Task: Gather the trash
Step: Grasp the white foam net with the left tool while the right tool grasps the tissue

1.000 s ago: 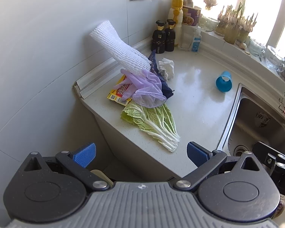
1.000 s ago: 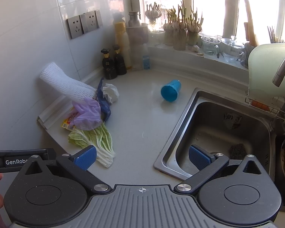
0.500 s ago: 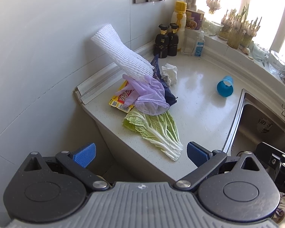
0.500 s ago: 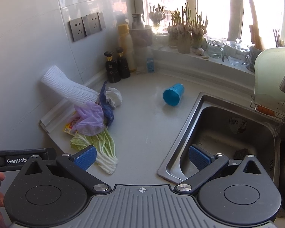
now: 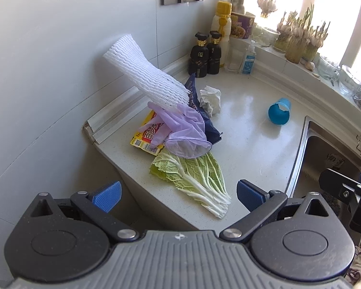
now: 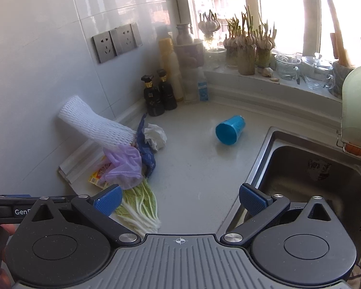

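Note:
A trash pile lies at the counter's left end: a white foam net sleeve (image 5: pixel 146 79) (image 6: pixel 93 126), a purple glove (image 5: pixel 183 130) (image 6: pixel 125 166), a yellow wrapper (image 5: pixel 146 137) (image 6: pixel 98 175), a dark blue bag (image 5: pixel 204 118) (image 6: pixel 146 154), a crumpled tissue (image 5: pixel 210 100) (image 6: pixel 156 137) and a cabbage leaf (image 5: pixel 195 178) (image 6: pixel 142 204). A blue cup (image 5: pixel 279 113) (image 6: pixel 229 132) lies on its side. My left gripper (image 5: pixel 178 196) is open and empty, short of the leaf. My right gripper (image 6: pixel 180 200) is open and empty above the counter's front edge.
The steel sink (image 5: pixel 325 159) (image 6: pixel 312 175) lies to the right. Two dark bottles (image 5: pixel 205 56) (image 6: pixel 158 95), a yellow-capped bottle and plant jars stand along the back wall and sill. A dish rack (image 6: pixel 356 125) stands far right. The right gripper's body shows in the left view (image 5: pixel 349 192).
Both grippers have moved forward toward the counter; the trash pile and sink look larger. Both stay open. Nothing on the counter has moved.

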`<state>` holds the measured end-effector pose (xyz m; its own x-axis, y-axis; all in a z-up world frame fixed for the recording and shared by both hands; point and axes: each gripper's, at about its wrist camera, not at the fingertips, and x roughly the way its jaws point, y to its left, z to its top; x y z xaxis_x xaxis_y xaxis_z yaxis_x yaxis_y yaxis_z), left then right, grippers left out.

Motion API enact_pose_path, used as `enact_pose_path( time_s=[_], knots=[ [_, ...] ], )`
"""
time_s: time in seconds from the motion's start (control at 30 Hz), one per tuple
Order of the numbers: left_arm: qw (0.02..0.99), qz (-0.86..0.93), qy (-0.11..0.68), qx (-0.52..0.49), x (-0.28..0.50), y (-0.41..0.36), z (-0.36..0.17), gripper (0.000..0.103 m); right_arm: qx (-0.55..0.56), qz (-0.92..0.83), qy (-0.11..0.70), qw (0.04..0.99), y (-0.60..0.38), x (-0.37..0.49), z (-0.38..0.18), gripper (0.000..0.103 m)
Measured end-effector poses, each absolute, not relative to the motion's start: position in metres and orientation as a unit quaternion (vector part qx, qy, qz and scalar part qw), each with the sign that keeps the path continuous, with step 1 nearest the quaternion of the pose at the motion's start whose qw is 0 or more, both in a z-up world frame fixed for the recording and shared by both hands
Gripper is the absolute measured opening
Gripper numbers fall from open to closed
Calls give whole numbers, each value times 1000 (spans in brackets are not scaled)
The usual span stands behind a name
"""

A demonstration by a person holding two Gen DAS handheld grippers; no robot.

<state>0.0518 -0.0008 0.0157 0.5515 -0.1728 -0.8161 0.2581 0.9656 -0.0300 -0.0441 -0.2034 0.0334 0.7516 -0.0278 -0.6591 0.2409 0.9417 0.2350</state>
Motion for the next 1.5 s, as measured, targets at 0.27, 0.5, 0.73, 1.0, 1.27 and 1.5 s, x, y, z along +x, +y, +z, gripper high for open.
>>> enact_pose_path(
  time_s=[0.27, 0.5, 0.73, 1.0, 1.27, 1.5],
  knots=[
    [886, -144, 440, 11, 86, 1, 6, 100, 194, -14, 320, 927, -217, -5, 18, 103],
    [895, -139, 423, -17, 131, 3, -14, 91, 230, 42, 313, 920, -231, 52, -14, 103],
    [915, -131, 379, -50, 171, 11, -32, 78, 273, 79, 307, 908, -251, 123, -62, 98],
    [935, -111, 333, -58, 210, 13, -49, 61, 310, 103, 317, 890, -261, 194, -120, 81],
    [939, -86, 327, -70, 228, 17, -63, 55, 333, 103, 326, 879, -265, 239, -149, 76],
    [944, -67, 318, -59, 238, 15, -71, 40, 324, 101, 339, 877, -256, 266, -161, 57]
  ],
)
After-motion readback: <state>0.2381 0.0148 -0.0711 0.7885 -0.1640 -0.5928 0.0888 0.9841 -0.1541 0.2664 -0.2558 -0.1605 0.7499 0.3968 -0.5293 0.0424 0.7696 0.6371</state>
